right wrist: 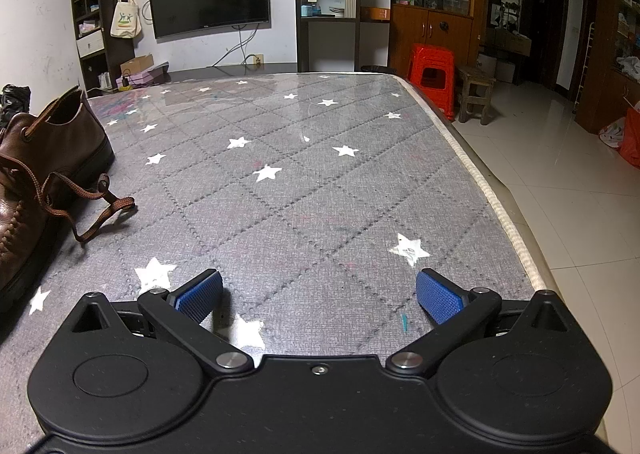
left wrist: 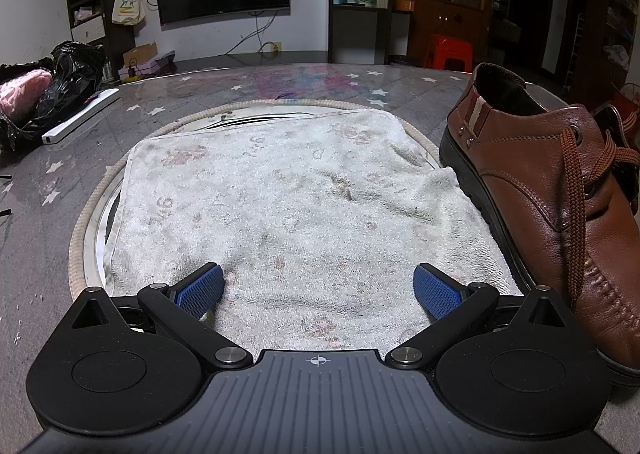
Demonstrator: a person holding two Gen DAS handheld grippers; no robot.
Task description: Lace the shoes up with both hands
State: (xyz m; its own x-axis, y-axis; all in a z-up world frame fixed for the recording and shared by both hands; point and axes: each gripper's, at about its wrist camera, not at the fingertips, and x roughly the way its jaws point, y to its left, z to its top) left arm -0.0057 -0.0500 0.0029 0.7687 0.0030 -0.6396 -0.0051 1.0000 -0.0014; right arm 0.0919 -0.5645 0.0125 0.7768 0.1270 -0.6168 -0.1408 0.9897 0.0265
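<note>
On the starred table [right wrist: 320,182], the shoe [left wrist: 560,190] lies between both released, empty grippers [left wrist: 318,286] [right wrist: 320,294].

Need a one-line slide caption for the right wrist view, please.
Right gripper open and empty above the star-patterned table cover, brown leather shoe at left with its loose lace trailing onto the cover.

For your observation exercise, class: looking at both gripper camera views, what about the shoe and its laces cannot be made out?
- Shoe, left wrist view: the toe and far side are cut off by the right edge.
- Shoe, right wrist view: most of it is cut off by the left edge.
- Lace: how it threads through the eyelets is hidden in both views.
- Inside of the shoe: too dark to see.
</note>
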